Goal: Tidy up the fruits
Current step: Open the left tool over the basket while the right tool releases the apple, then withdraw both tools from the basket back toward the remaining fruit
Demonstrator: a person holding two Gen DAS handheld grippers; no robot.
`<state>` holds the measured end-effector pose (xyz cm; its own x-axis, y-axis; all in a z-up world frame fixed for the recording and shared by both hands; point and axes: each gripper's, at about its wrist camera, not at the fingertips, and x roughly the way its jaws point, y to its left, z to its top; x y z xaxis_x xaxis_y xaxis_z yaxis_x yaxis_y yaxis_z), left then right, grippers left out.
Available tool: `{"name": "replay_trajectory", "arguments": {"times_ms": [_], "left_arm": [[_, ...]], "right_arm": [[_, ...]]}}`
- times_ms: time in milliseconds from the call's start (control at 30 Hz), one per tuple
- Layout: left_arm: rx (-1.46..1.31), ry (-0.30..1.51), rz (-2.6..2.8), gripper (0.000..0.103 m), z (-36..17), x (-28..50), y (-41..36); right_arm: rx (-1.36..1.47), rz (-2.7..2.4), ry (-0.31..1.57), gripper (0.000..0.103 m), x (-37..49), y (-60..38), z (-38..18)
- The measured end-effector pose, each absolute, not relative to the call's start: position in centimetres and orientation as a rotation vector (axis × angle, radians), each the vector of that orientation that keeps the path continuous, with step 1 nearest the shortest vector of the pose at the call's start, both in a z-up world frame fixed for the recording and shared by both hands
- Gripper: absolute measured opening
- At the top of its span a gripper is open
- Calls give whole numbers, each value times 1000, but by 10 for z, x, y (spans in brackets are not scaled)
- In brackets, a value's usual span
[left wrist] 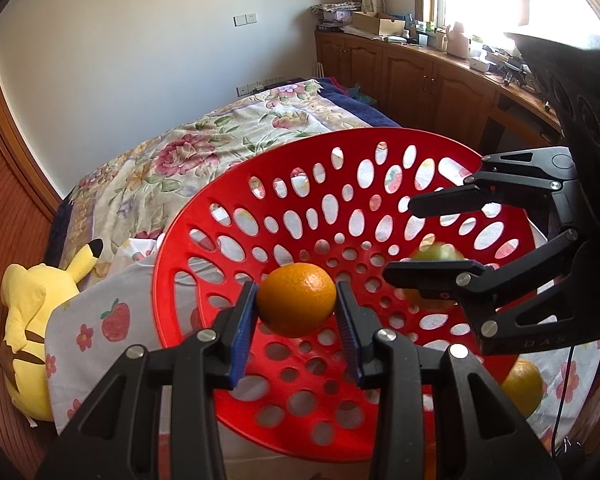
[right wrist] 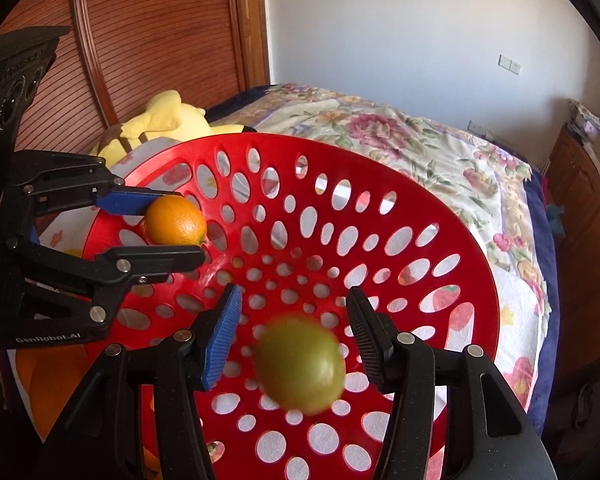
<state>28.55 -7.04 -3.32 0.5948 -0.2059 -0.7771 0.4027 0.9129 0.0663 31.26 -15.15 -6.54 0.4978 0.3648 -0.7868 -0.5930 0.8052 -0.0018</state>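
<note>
A red perforated basket lies on a bed; it also shows in the right wrist view. My left gripper is shut on an orange over the basket's near-left side, seen too in the right wrist view. My right gripper is open over the basket. A green fruit is blurred between its fingers, not touching either pad. In the left wrist view the right gripper partly hides the green fruit. Another orange lies outside the basket at the right.
A yellow plush toy lies left of the basket by a wooden headboard. A strawberry-print cloth lies under the basket on a floral bedspread. Wooden cabinets with clutter run along the window wall.
</note>
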Motion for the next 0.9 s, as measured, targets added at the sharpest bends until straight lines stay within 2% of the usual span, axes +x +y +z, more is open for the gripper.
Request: {"name": "replay_trajectory", "arguments": {"times_ms": [200,467,767,900], "left_arm": [[247,880,-351,38,-37,290,-66],[223,868,-347,44,-29,286,-60],[165,769,-360,48,-3,239,-47],[165,728,-350,53,9,214,-43]], "right_arm": [[-260,569,859,56,312,-157,-63],[-212,542,829,56,302,-166,-52],[-147,504,759,56,265,-181,-30],[-128,486,720,56,239,-182,-20]]}}
